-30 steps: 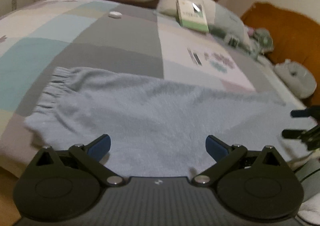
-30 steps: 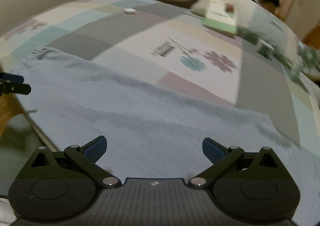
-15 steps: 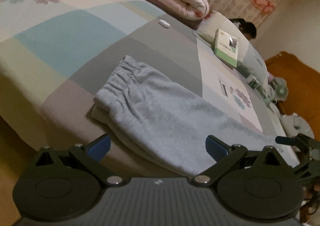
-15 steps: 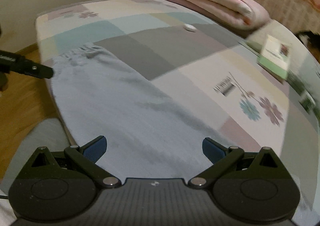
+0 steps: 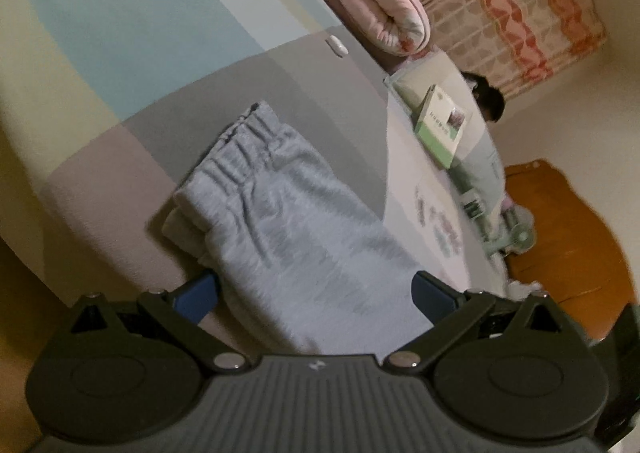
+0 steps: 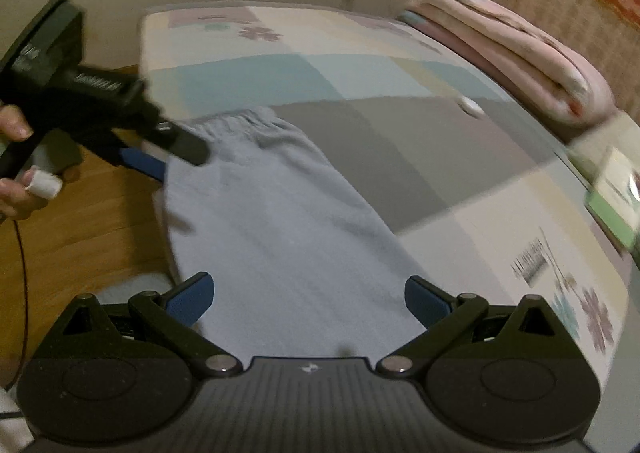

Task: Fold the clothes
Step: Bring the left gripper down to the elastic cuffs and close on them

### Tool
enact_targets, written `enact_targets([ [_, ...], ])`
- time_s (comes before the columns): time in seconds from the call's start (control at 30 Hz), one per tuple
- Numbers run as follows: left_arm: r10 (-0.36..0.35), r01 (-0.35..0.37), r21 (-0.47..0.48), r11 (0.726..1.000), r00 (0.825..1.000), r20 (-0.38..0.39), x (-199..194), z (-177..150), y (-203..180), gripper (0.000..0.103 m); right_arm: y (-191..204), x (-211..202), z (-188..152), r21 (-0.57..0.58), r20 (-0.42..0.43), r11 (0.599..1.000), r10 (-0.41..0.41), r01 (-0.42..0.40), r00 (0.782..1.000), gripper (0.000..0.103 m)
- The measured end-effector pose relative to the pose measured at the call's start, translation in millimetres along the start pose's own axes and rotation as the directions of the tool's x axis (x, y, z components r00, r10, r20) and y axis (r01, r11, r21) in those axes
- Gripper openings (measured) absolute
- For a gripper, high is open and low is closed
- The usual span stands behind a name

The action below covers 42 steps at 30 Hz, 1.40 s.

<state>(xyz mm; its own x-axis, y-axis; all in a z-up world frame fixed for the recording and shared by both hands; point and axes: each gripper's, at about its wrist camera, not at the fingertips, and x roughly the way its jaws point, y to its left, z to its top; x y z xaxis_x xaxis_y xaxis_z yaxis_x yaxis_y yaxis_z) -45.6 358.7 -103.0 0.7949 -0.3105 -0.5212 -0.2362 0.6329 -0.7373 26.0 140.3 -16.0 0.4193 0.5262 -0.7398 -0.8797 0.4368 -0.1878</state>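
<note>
Left gripper (image 5: 314, 289) and right gripper (image 6: 308, 295): jaws spread wide, nothing held. Light-blue trousers (image 5: 288, 237) laid lengthwise at frame centre along bed (image 5: 120, 33) edge, waistband toward upper left. Judged mid-fold; a hem or edge pinch needed next.

1. Light: dim, warm indoor light in both views; the source itself cannot be told
2. Shadows: soft, with a dark band under the folded edge of the grey-blue garment (image 5: 288, 229) and along the bed (image 5: 120, 33) edge
3. Glare: one small bright spot on the green box (image 6: 612, 193) at the right edge of the right wrist view
4. Blur: strong smear at that edge, across the pink quilt (image 6: 520, 49) and the left tool (image 6: 160, 157); left wrist view sharper
5. Distortion: fisheye curve, black corners in both views
</note>
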Motion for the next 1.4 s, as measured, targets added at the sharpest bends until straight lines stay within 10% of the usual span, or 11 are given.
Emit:
enact_targets([
  [0.53, -0.048, 0.048, 0.016, 0.999, 0.999, 0.014, -9, 4, -15, 0.101, 77, 82, 45, -0.235, 0.01, 0.968, -0.092, 0.092, 0.996, 0.103],
  [1.0, -0.125, 0.123, -0.26, 0.958, 0.992, 0.008, 37, 7, 23, 0.101, 65, 58, 39, -0.156, 0.056, 0.979, -0.122, 0.129, 0.991, 0.103],
  [1.4, -0.08, 0.101, -0.27, 0.958, 0.993, 0.088, 42, 15, 17, 0.099, 62, 39, 32, -0.139, 0.061, 0.985, -0.093, 0.1, 0.994, 0.103],
])
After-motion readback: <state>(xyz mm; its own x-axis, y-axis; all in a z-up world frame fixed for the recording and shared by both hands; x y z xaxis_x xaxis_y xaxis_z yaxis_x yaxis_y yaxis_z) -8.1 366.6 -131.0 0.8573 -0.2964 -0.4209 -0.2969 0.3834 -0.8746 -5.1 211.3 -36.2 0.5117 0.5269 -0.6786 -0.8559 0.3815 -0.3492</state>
